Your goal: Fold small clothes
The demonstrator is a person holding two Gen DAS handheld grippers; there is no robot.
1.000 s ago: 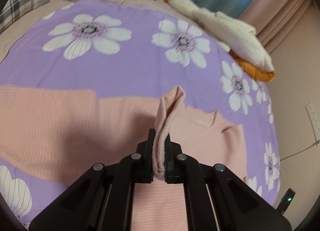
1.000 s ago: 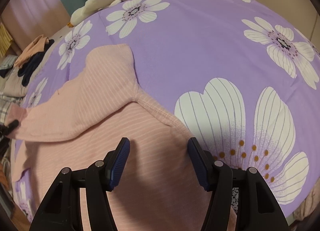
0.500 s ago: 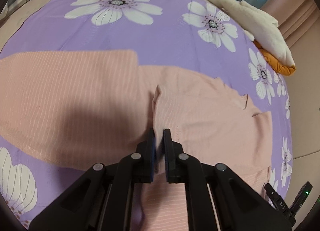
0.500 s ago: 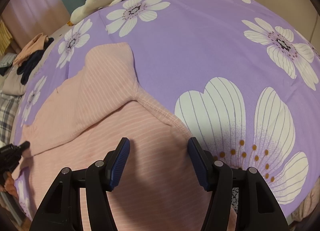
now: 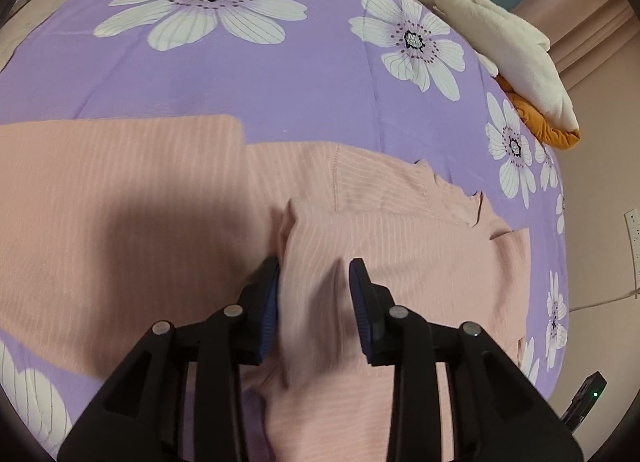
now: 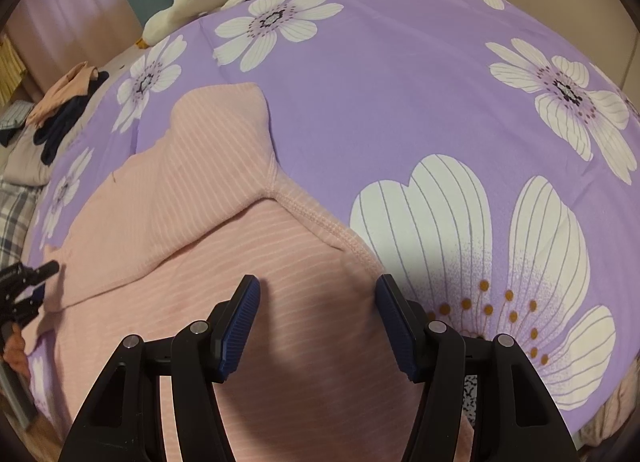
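Note:
A pink striped top (image 5: 120,202) lies spread on the purple flowered bedspread (image 5: 280,74). My left gripper (image 5: 314,286) hovers low over it. Its jaws are opening, and a folded-over flap of the top (image 5: 320,230) lies slack between them without being pinched. In the right wrist view the same top (image 6: 200,202) fills the lower left, with one sleeve pointing up. My right gripper (image 6: 318,302) stands open just above the top near its stitched edge, holding nothing. The left gripper (image 6: 24,282) shows at the far left edge there.
A white and orange plush toy (image 5: 500,34) lies at the bed's far edge. A pile of dark and pink clothes (image 6: 68,102) and a plaid pillow (image 6: 12,214) sit at the far left. Purple bedspread (image 6: 400,102) stretches beyond the top. A wall socket (image 5: 632,234) is at the right.
The left gripper came down with the pinched pink flap, laid it on the top, and its jaws parted from it. The right gripper kept still and open.

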